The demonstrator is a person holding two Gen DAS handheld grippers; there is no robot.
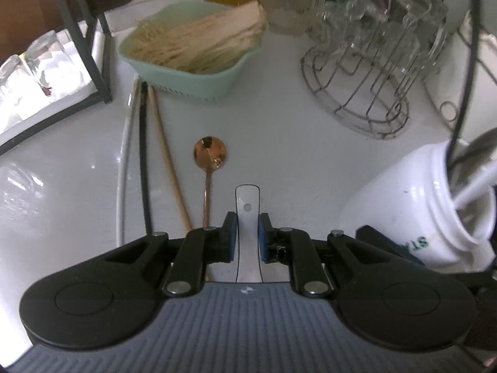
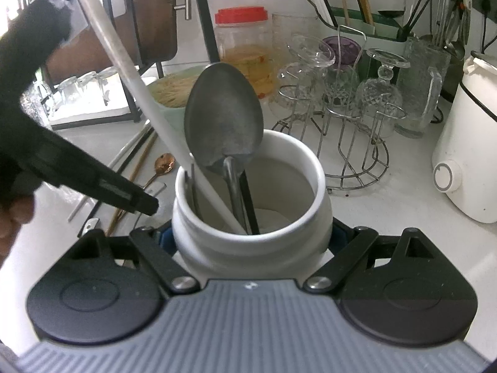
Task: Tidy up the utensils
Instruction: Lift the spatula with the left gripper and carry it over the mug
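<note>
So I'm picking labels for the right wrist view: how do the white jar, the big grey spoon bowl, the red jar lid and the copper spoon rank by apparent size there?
1. white jar, though it sits nearest the camera
2. grey spoon bowl
3. red jar lid
4. copper spoon, partly hidden

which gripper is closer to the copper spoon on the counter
Left. The left gripper, shut on a flat metal handle, sits right beside the copper spoon. The right gripper clamps the white jar, farther off.

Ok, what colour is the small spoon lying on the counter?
Shiny copper, rose-gold spoon; clearest in the left wrist view.
</note>
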